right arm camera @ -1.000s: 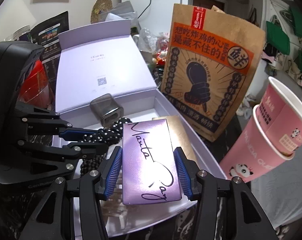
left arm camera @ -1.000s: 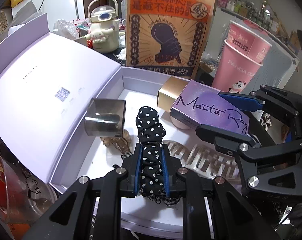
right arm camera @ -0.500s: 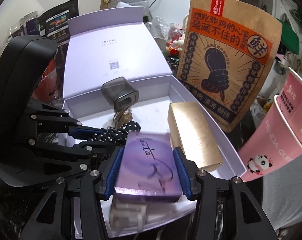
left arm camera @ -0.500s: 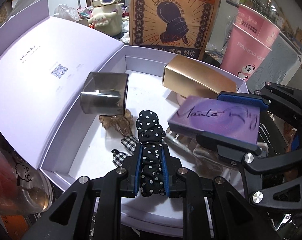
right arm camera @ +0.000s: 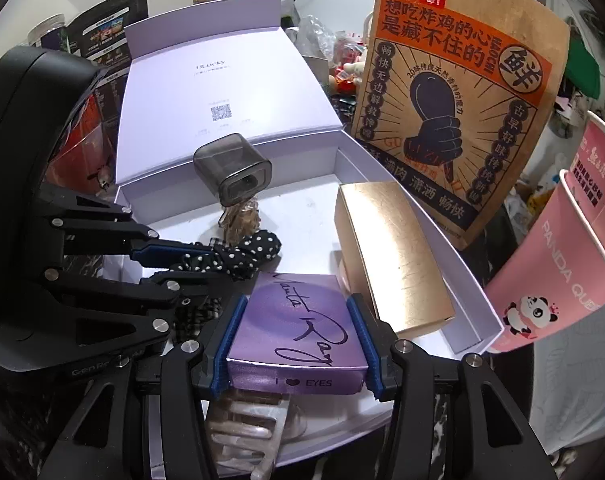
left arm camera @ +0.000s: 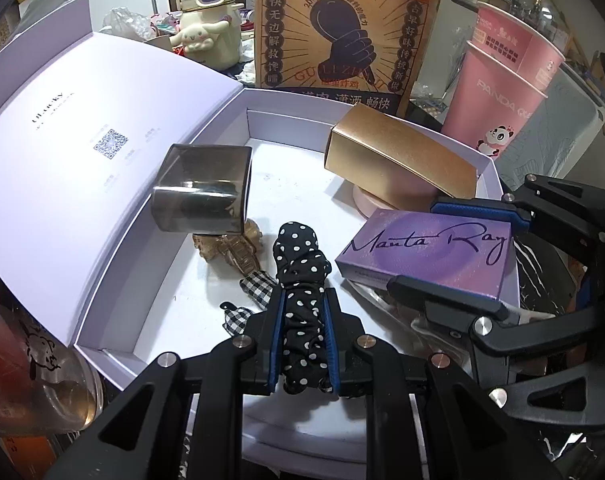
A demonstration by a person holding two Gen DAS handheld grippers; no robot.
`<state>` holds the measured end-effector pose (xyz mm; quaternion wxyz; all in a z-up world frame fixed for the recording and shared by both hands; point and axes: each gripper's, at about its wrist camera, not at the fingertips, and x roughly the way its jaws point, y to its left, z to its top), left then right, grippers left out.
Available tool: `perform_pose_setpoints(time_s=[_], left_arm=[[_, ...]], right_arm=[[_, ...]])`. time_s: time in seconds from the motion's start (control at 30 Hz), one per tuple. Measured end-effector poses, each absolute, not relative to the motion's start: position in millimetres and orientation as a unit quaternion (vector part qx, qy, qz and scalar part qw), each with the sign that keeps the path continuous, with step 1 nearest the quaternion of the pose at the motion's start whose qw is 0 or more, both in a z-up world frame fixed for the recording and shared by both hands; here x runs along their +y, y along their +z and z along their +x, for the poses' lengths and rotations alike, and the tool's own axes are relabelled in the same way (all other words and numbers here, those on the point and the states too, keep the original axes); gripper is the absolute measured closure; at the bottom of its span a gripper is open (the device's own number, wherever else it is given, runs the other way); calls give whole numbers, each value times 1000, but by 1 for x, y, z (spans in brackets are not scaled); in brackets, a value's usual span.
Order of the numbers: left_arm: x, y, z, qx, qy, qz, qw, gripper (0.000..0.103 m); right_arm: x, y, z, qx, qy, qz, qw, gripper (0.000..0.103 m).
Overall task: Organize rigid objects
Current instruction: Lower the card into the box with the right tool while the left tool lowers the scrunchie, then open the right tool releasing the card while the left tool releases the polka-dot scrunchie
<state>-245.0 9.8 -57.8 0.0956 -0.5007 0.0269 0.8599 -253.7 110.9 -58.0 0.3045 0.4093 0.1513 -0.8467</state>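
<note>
A: How is the purple box seen?
B: A flat, glossy lilac carton with black script is clamped between the right gripper pads, low inside the white tray, beside the gold box.
A: And the left gripper?
B: It is closed on the polka-dot scrunchie.

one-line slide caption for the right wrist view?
Right gripper clamps purple Manta Ray box over open white gift box.
</note>
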Motion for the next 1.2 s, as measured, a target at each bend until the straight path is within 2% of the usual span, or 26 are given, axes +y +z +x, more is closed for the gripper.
perform_pose_setpoints(time_s=[0.3, 0.47, 0.7, 0.77, 0.93, 1.0, 1.2], left_arm=[[14, -57, -247, 33, 860, -500, 95, 85], [13, -57, -249, 28, 861, -500, 95, 85], [14, -55, -247, 31, 858, -504, 96, 84], [14, -55, -247, 34, 855, -509, 92, 75], [6, -50, -244, 21, 861, -503, 77, 22], [3, -48, -243, 12, 862, -501, 80, 19], [4, -39, -238, 17, 867, -492, 76, 19]], right_arm=[[114, -58, -254, 156, -851, 408, 293, 51], [118, -58, -253, 154, -855, 407, 283, 41], [119, -51, -249, 152, -860, 402, 276, 41], [119, -49, -248, 151, -861, 401, 274, 41], [125, -45, -244, 148, -865, 398, 267, 40], [130, -42, -244, 144, -867, 397, 263, 40], [134, -38, -242, 139, -871, 395, 255, 40]])
